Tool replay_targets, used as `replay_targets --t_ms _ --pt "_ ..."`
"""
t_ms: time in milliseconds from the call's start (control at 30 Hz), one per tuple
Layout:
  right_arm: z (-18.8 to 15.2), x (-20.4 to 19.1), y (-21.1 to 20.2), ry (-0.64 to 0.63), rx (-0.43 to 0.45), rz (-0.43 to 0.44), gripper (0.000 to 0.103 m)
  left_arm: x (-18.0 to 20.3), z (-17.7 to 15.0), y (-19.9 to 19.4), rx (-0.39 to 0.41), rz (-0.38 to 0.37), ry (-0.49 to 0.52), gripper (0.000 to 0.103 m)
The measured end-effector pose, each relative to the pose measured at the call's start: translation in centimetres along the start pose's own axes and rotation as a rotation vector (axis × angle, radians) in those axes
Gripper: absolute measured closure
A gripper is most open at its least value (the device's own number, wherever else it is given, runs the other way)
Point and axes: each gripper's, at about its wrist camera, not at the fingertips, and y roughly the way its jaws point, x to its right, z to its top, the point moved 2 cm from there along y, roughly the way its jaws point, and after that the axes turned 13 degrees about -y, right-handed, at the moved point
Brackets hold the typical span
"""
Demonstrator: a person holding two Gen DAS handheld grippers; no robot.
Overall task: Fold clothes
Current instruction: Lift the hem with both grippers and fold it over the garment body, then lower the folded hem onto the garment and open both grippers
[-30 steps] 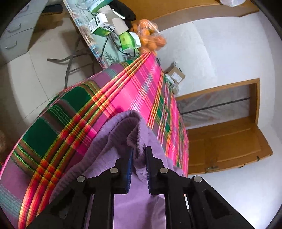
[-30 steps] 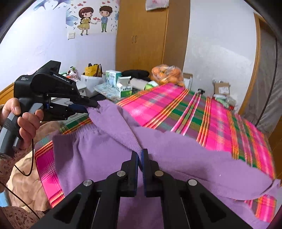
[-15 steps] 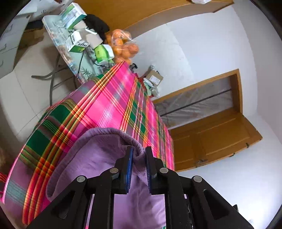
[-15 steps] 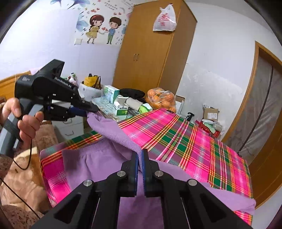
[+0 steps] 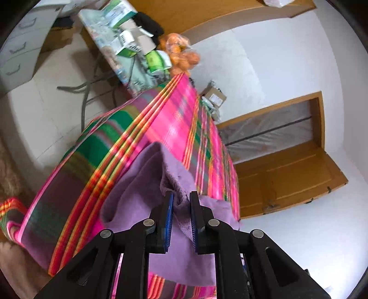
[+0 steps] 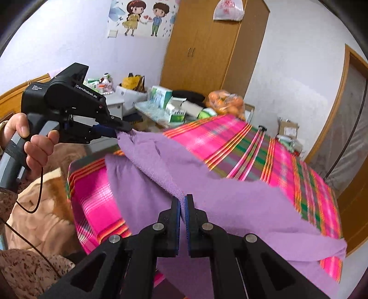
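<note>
Over plaid cloth, L hand-held gripper & R hand-held gripper both clamped on purple garment; oranges in bag behind.

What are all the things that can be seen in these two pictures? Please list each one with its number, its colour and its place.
purple garment: one, purple, lifted over the plaid cloth, held at two spots
plaid cloth: one, pink, green and orange, covering the surface under the garment
bag of oranges: one, orange, beyond the far edge of the cloth
boxes: several, green and white, on the low table behind
wardrobe: one, brown wood, against the far wall
cartoon sticker: one, on the wall
left gripper: black, blue pads, shut on the garment
right gripper: black, shut on the garment
hand: one, holding the left gripper's handle
</note>
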Motion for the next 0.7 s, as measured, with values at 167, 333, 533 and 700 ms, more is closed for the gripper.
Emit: replay_targets --t_ms 167,333,533,700 --pt "-1.4 -1.1 1.5 0.006 -0.048 0.038 0.099 -2.3 -0.3 0.3 -0.002 0.039 -0.024 0.089" --pt "-2.7 -1.6 3.0 0.025 -0.094 0.085 0.099 -3.4 -0.3 0.2 0.021 0.074 -0.026 0.091" --pt "-3.5 -1.8 4.0 0.048 -0.125 0.125 0.098 -4.3 -0.2 0.2 0.029 0.101 -0.03 0.092" --pt "-3.9 -2.0 4.4 0.059 -0.138 0.152 0.094 -4.1 -0.5 0.1 0.049 0.127 -0.009 0.092"
